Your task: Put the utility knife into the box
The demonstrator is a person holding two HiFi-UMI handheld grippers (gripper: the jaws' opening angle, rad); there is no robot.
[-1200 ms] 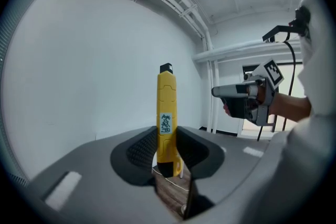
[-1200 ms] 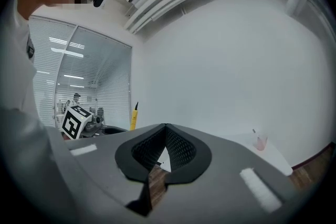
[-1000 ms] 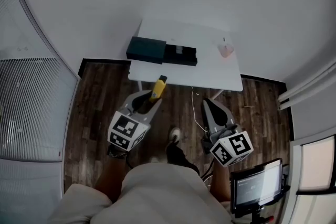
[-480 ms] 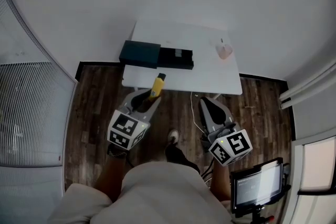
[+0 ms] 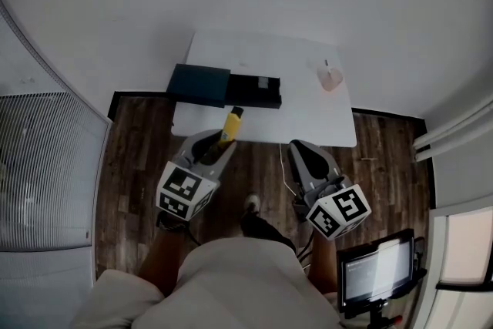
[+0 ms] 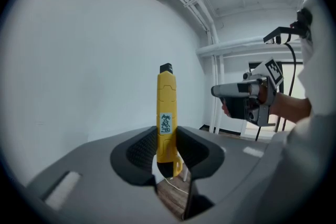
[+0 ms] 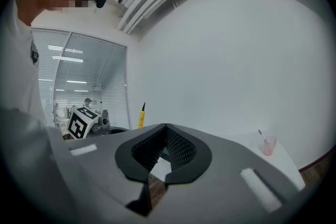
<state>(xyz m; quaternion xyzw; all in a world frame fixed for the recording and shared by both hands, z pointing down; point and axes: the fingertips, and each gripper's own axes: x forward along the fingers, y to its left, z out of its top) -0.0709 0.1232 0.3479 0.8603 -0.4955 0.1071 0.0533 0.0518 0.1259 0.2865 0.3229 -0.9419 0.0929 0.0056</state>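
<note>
- The left hand-held gripper (image 5: 216, 149), at the near edge of the worktop (image 5: 308, 110), has its jaws clamped on a yellow utility knife (image 5: 231, 125), which sticks out past its tips.
- The right hand-held gripper (image 5: 305, 156), near the same edge, points level with its jaws together and empty.

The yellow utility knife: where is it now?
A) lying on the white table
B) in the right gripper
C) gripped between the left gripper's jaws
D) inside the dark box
C: the yellow utility knife stands upright, clamped in the left gripper.
</note>
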